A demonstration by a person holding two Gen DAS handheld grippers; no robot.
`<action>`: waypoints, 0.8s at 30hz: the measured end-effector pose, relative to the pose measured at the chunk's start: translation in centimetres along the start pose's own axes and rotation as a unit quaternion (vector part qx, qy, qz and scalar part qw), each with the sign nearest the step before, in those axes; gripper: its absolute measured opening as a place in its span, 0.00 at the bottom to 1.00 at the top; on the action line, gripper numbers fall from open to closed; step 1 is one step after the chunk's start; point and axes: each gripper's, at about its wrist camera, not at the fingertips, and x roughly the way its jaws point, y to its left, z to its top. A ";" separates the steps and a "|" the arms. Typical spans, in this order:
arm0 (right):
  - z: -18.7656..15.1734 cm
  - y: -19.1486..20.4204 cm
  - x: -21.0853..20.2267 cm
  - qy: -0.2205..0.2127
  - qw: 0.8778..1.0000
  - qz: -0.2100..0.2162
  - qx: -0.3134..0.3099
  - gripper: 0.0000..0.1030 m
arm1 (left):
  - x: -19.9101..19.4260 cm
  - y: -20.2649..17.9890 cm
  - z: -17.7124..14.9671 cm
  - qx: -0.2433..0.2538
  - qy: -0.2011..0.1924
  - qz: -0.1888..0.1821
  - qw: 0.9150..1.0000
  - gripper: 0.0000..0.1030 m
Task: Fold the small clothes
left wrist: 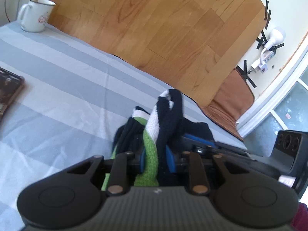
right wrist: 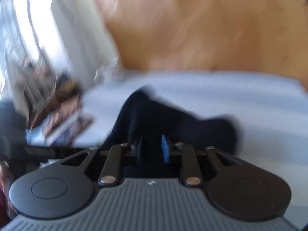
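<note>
A small knitted garment (left wrist: 154, 129), navy with green and white stripes, is bunched up above the blue-grey striped cloth (left wrist: 67, 88). My left gripper (left wrist: 157, 160) is shut on its green and navy part between the blue pads. In the blurred right wrist view, my right gripper (right wrist: 152, 150) is shut on the navy part of the same garment (right wrist: 173, 119), which trails right over the cloth (right wrist: 231, 92). The right gripper's body shows in the left wrist view (left wrist: 240, 152) just right of the garment.
A white enamel mug (left wrist: 34, 16) with a stick in it stands at the cloth's far left corner. A dark book (left wrist: 9, 88) lies at the left edge. Wooden floor (left wrist: 154, 25) lies beyond the table. Blurred books and papers (right wrist: 57, 115) sit left of the right gripper.
</note>
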 end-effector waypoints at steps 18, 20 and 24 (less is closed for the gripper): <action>2.1 -0.9 -2.2 -0.033 0.999 0.032 0.019 0.31 | -3.6 -3.7 -0.4 0.053 -0.045 -0.041 0.997 0.31; 3.2 -1.0 -2.1 -0.033 0.999 0.034 0.021 0.31 | -2.9 -4.4 -1.1 0.071 -0.037 -0.031 0.996 0.29; 4.9 -1.0 -0.3 -0.005 0.999 0.036 0.017 0.31 | -1.7 -4.0 -2.6 0.071 -0.014 -0.010 0.997 0.18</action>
